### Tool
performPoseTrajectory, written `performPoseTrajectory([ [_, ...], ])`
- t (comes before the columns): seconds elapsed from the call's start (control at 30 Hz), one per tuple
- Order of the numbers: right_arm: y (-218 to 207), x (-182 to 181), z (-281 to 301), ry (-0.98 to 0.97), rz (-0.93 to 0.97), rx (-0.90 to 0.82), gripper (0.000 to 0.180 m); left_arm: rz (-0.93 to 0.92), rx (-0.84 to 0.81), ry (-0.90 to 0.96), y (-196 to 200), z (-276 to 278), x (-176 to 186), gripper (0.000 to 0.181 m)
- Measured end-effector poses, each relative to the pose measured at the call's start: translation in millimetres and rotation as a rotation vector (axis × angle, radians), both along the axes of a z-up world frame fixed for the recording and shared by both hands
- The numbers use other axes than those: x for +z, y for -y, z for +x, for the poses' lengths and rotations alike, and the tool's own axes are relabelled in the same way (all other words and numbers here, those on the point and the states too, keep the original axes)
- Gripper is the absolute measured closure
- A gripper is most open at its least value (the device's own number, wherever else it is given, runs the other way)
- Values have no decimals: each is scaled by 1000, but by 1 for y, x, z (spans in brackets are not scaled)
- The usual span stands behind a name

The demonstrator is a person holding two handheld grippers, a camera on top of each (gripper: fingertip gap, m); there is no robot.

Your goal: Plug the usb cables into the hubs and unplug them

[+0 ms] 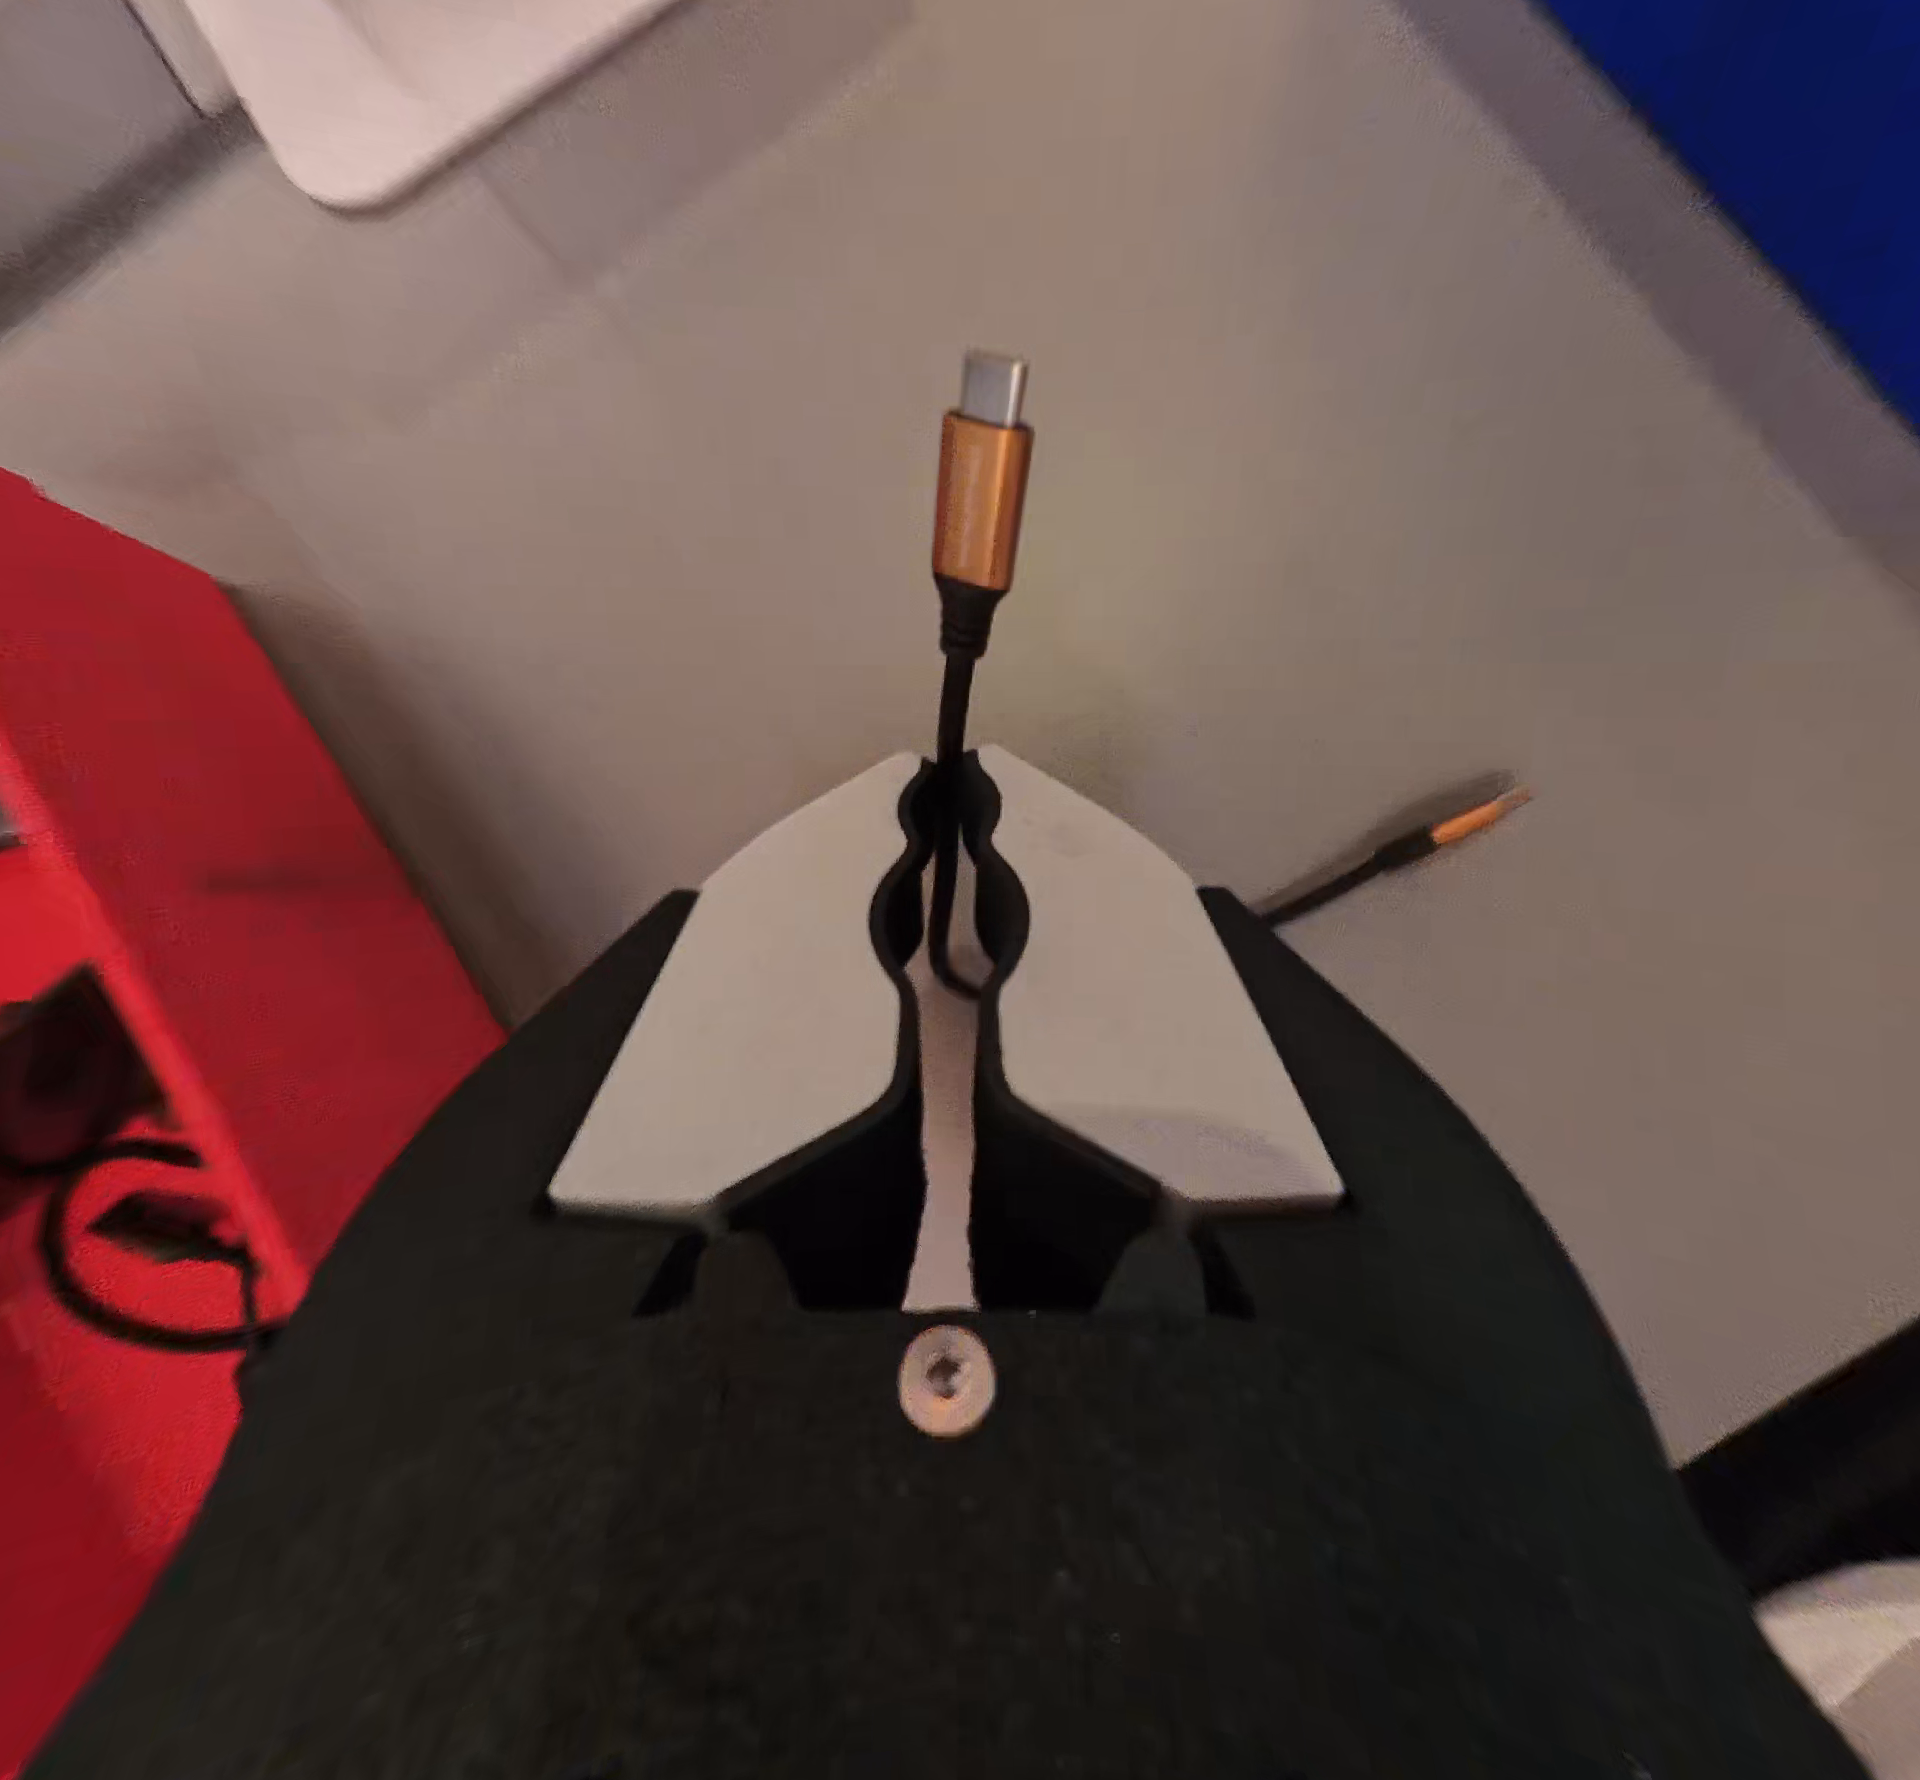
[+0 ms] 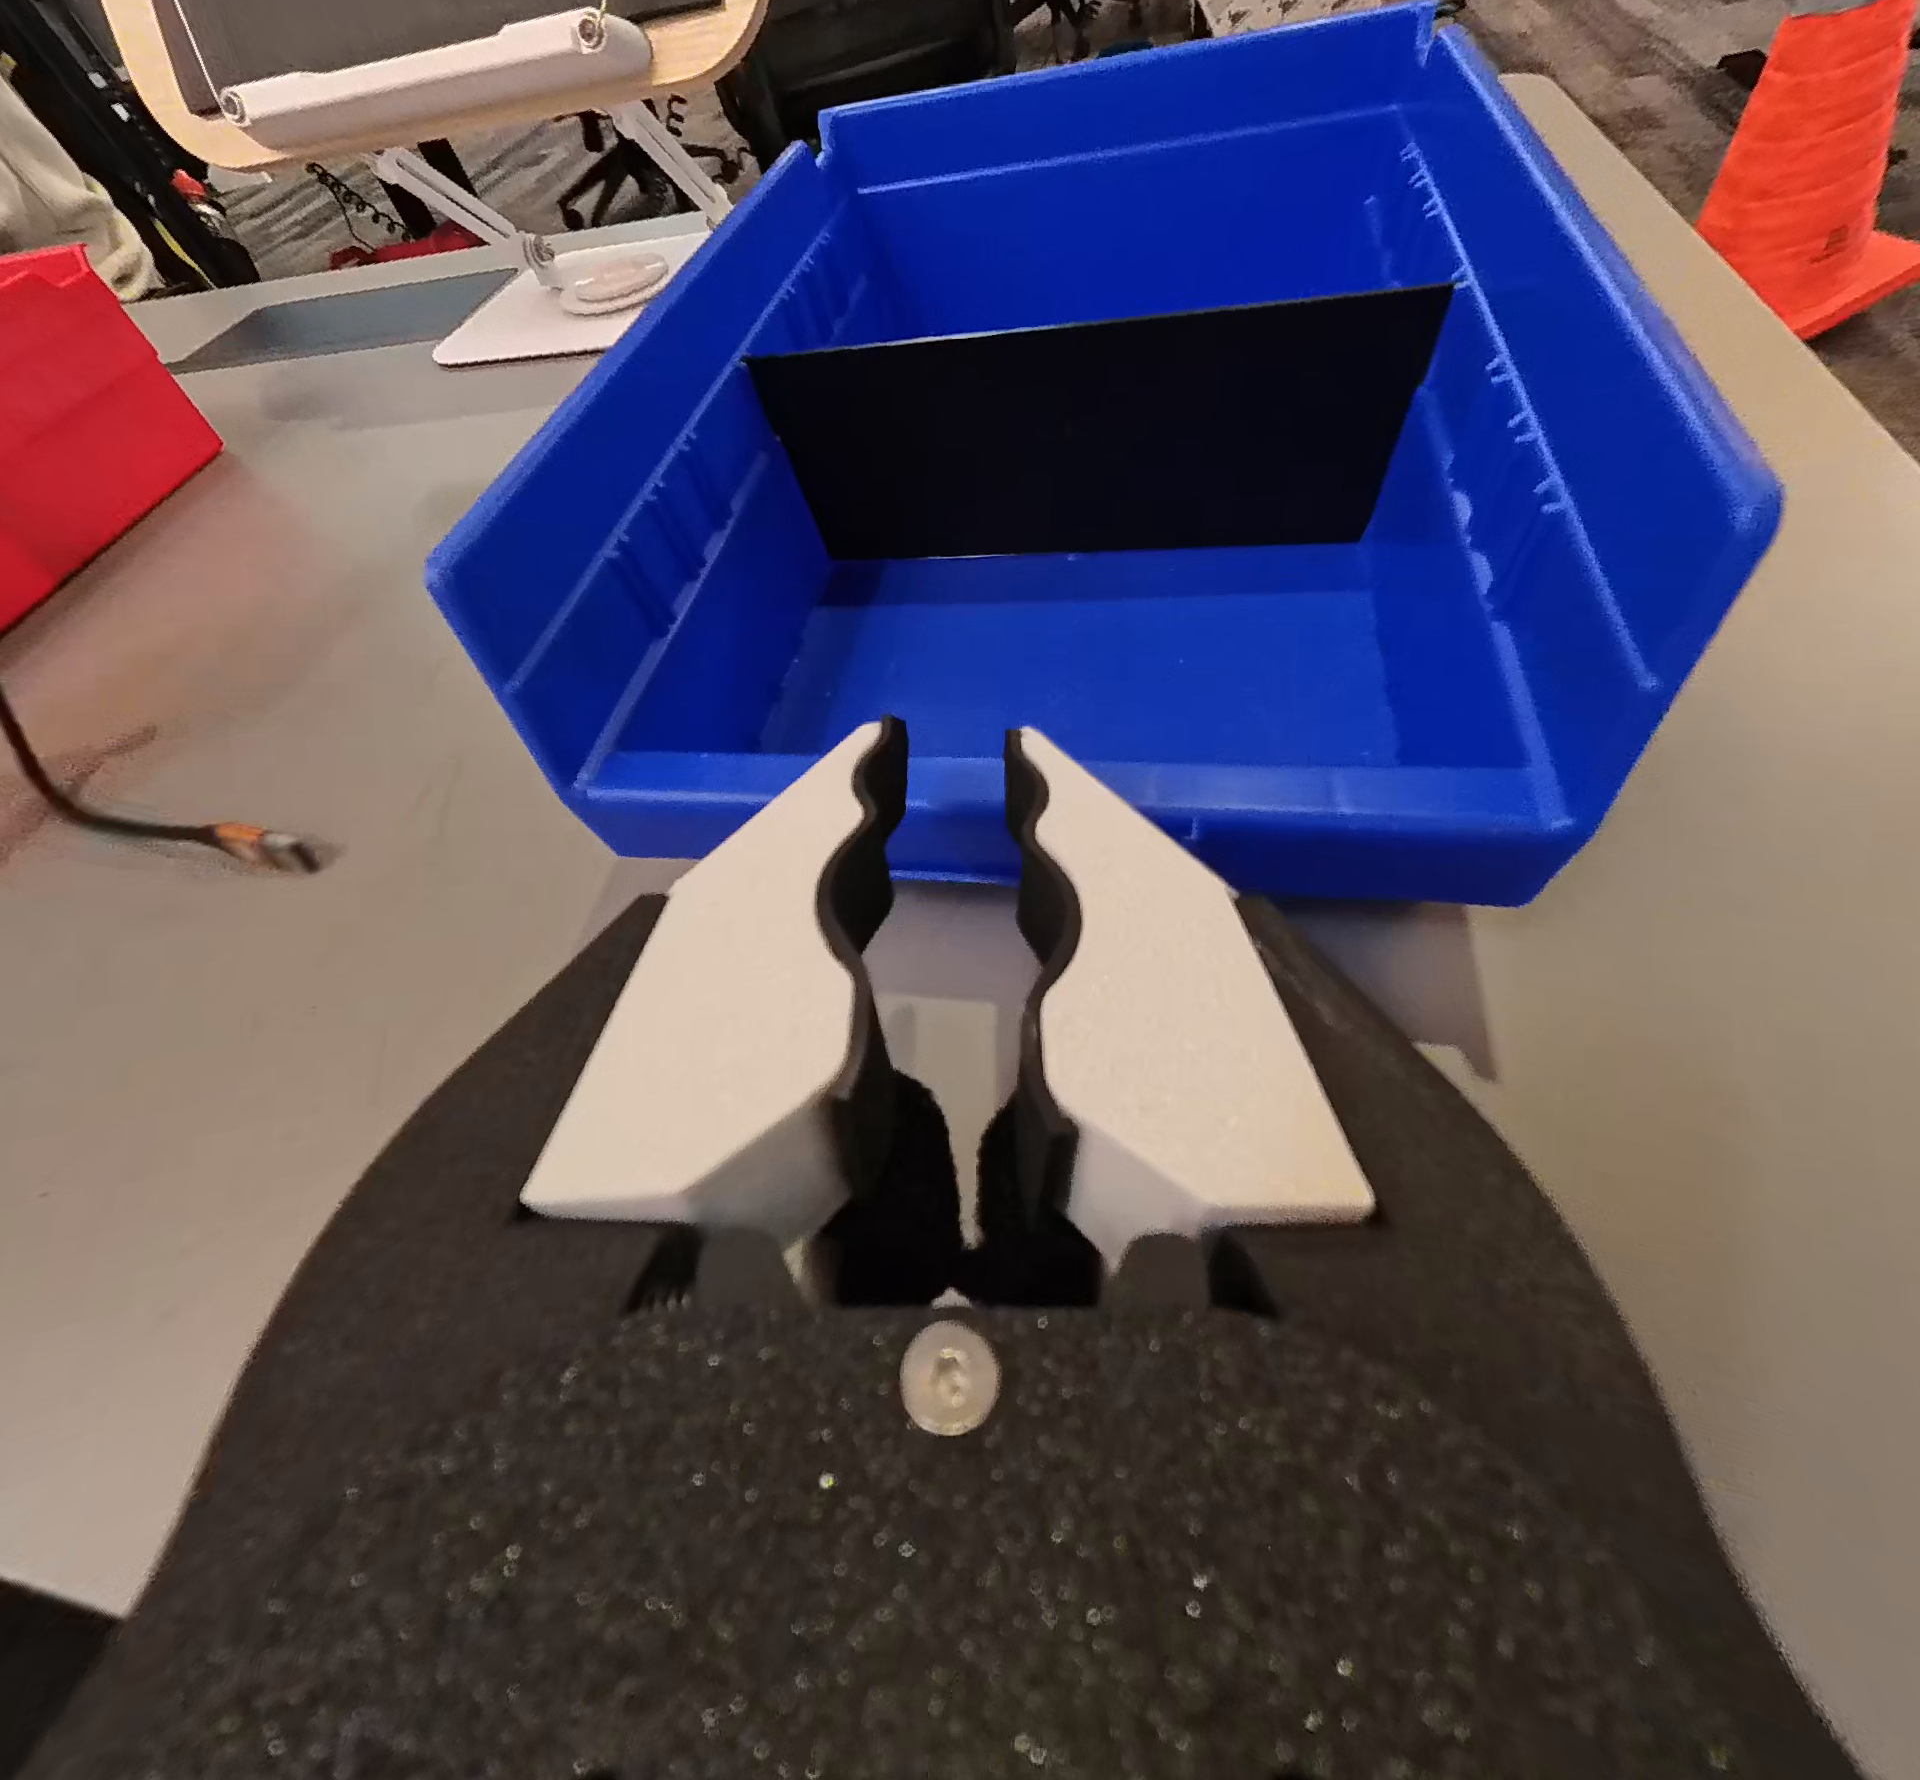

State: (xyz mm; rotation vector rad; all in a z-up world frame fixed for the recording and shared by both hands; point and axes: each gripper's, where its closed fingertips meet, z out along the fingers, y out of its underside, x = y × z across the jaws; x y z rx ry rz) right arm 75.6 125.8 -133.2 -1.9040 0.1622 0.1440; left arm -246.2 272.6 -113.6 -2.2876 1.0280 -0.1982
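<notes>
Overhead, left claw (image 1: 948, 774) pinches upright cable (image 1: 982, 504).

Grey table (image 2: 312, 1003), blue bin (image 2: 1621, 504), red bin (image 2: 83, 421)

The left gripper (image 1: 951, 774) is pinched tight, fingers pointing toward 12 o'clock. The right gripper (image 2: 956, 743) points likewise, jaws slightly apart

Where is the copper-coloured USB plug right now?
In the left wrist view the copper-coloured USB plug stands centre frame, above the grey table, its black cable pinched in the shut left claw.
</notes>
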Motion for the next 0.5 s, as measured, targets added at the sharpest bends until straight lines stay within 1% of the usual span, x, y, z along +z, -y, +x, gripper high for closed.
performPoseTrajectory([
  [0.07,2,2,-2,-20,9,2,162,-16,-24,-7,11,2,-19,177],
  [0.17,3,5,-8,-41,21,17,163,-118,-107,37,37,10,-38,173],
  [0.27,1,5,-16,-28,18,44,162,-151,-185,73,54,14,-47,166],
  [0.37,-2,18,-33,-21,77,112,160,-129,-290,128,70,14,-38,160],
  [0.4,-2,26,-40,-26,119,138,159,-102,-314,149,72,9,-29,161],
  [0.5,-5,35,-54,-7,171,181,149,-92,-326,212,71,-24,0,162],
])
